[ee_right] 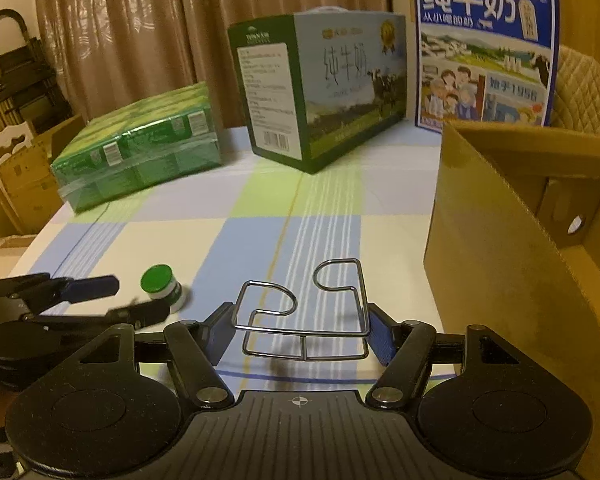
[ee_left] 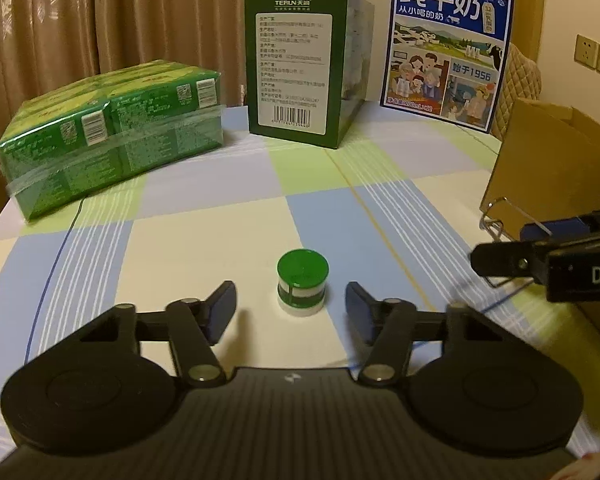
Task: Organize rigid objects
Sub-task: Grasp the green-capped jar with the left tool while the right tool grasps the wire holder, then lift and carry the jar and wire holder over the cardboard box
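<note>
- Left gripper (ee_left: 291, 312): black two-finger tool with blue pads, tilted down toward the checked blue, green and cream tablecloth (ee_left: 204, 240); jaws apart, each pad clear of the bottle sitting between them.
- Small round bottle with green cap and white-and-green body (ee_left: 302, 282): upright on the cloth, just ahead of the left fingertips, gaps on both sides; seen from the right wrist (ee_right: 162, 286) lying between the left tool's two fingers.
- Right gripper (ee_right: 302, 330): same build, angled down, held above the cloth; pads clamped on either side of a bent silver wire rack (ee_right: 304, 312), its loops projecting forward.
- Open brown cardboard box (ee_right: 512, 216): close on the right of the right gripper, near wall beside the rack, top open.
- Shrink-wrapped green carton pack (ee_left: 112, 136): far left, near the table's edge.
- Tall green milk case (ee_left: 296, 64) and blue milk carton panel (ee_left: 448, 48): upright along the far edge.
- Middle of the cloth — bare between bottle and far cartons.
</note>
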Available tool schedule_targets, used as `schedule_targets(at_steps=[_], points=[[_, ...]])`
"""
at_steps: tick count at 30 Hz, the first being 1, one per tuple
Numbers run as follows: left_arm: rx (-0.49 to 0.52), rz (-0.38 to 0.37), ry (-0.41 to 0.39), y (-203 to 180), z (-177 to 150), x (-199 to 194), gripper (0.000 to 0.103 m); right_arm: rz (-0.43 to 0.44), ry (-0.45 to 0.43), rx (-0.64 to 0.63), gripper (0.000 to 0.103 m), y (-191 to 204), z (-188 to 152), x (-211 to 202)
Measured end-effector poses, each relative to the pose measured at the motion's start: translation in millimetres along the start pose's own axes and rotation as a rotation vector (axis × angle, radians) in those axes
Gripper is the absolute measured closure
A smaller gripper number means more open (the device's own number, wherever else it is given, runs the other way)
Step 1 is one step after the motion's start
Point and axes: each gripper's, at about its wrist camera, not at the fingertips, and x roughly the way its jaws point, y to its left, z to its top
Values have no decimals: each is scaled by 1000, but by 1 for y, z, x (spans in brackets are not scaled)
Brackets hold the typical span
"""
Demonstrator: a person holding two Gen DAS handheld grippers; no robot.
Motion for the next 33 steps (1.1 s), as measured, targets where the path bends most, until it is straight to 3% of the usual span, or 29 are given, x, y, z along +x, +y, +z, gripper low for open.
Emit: schedule_targets(at_steps=[12, 23, 33], points=[[52, 6, 7, -8, 0, 21, 78, -1, 13, 7, 38, -8, 2, 11], [7, -3, -2, -9, 2, -1, 78, 3, -6, 5, 38, -5, 5, 0], [-47, 39, -40, -20, 4, -81, 78, 33, -46, -65, 38, 15, -6, -55]])
